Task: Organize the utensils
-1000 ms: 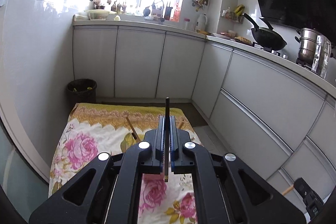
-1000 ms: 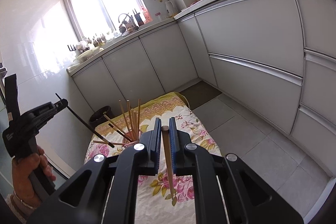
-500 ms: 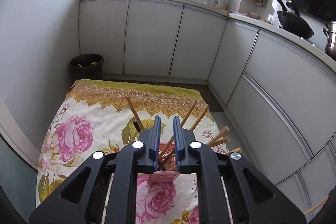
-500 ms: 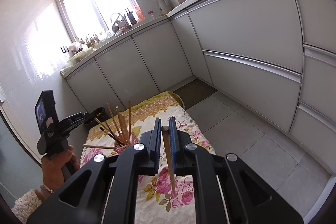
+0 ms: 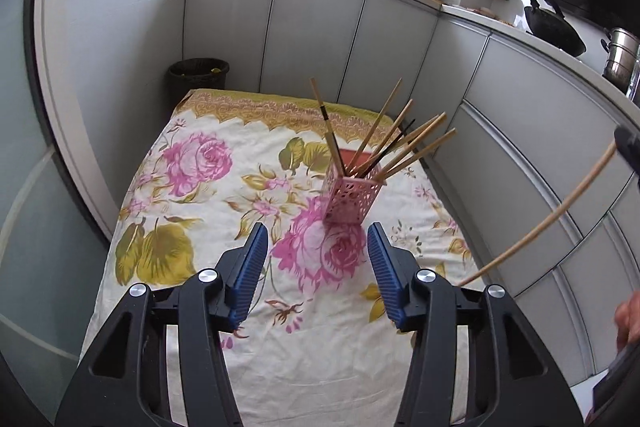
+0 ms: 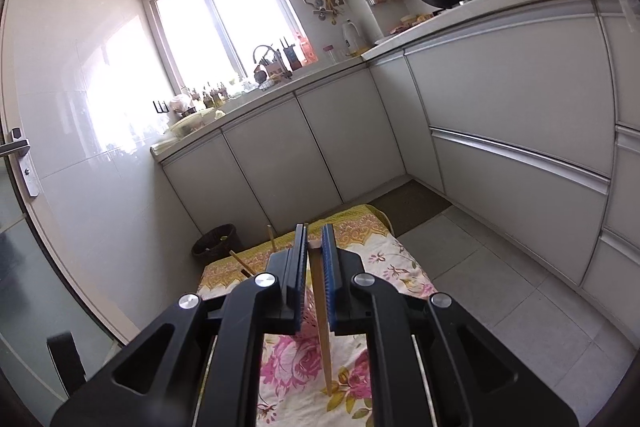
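Most of the job looks done: a bunch of chopsticks [image 5: 404, 147] is already fanned out in the pink lattice holder [image 5: 352, 197], just ahead of the left gripper [image 5: 318, 263], whose jaws have just been opened, nothing between them. One tan wooden chopstick [image 6: 322, 311] is left, pinched tip-down in the right gripper [image 6: 314, 259]. No strays are spotted on the floral cloth [image 5: 200, 187].

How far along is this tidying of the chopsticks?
Nearly finished, it seems. Several chopsticks already stand in the pink holder on the flowered cloth. The left gripper has just been opening, with nothing between its fingers. The right gripper is shut on one wooden chopstick, not yet in the holder. No others lie loose in view.
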A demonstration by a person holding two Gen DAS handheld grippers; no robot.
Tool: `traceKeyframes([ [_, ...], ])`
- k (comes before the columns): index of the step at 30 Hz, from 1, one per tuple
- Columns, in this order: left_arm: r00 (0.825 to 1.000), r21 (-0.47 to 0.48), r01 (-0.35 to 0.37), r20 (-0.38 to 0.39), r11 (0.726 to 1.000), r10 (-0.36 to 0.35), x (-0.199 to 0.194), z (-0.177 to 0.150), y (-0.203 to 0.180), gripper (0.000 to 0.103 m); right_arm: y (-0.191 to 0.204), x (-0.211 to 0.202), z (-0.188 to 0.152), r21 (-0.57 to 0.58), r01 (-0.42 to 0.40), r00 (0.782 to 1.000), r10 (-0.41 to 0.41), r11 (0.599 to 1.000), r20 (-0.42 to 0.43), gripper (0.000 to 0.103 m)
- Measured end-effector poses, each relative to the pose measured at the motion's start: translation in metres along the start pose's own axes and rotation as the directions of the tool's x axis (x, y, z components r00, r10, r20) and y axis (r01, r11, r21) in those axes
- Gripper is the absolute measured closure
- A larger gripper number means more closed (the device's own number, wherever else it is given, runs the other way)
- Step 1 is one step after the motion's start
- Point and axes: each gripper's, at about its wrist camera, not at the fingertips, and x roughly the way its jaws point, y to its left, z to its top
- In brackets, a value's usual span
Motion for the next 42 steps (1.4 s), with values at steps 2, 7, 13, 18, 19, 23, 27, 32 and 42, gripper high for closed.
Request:
traceKeyframes([
  [2,1.0,-0.001,-0.005,-0.005,1.0,0.005,0.002,-0.003,0.005,0.054,0.018,0.008,0.008,-0.021,-0.025,0.999,0.025,0.999,0.033,0.095],
  [7,1.0,-0.014,-0.002,0.02,1.0,0.002,0.001,-0.001,0.016,0.054,0.058,0.043,0.027,-0.048,-0.058,0.993,0.062,0.997,0.1,0.095],
  [13,1.0,-0.061,0.018,0.006,0.998,-0.018,0.009,0.002,0.038,0.054,0.087,0.097,0.027,-0.096,-0.041,0.986,0.057,0.994,0.16,0.095],
  [18,1.0,-0.113,0.03,-0.006,0.993,-0.031,0.013,0.005,0.06,0.054,0.094,0.144,0.014,-0.119,-0.011,0.988,0.03,0.993,0.154,0.095],
  [19,0.999,-0.12,0.03,-0.006,0.992,-0.031,0.014,0.006,0.063,0.054,0.093,0.154,0.008,-0.127,-0.012,0.991,0.029,0.992,0.13,0.093],
  [23,0.999,-0.143,0.033,-0.009,0.989,-0.035,0.016,0.008,0.071,0.054,0.077,0.161,-0.025,-0.108,-0.005,0.997,0.013,0.994,0.077,0.026],
  [27,0.999,-0.137,0.038,-0.011,0.99,-0.04,0.012,0.008,0.067,0.054,0.066,0.133,-0.032,-0.092,0.013,0.998,-0.007,0.996,0.059,0.024],
  [32,1.0,-0.086,0.008,0.023,0.996,-0.006,-0.002,0.008,0.047,0.028,0.059,0.063,-0.034,-0.11,0.073,0.993,-0.063,0.991,0.095,0.008],
  [42,0.956,-0.02,-0.109,0.271,0.994,0.11,-0.115,0.034,-0.036,0.007,0.024,-0.062,-0.018,-0.084,0.375,0.925,-0.378,0.923,-0.034,0.007],
])
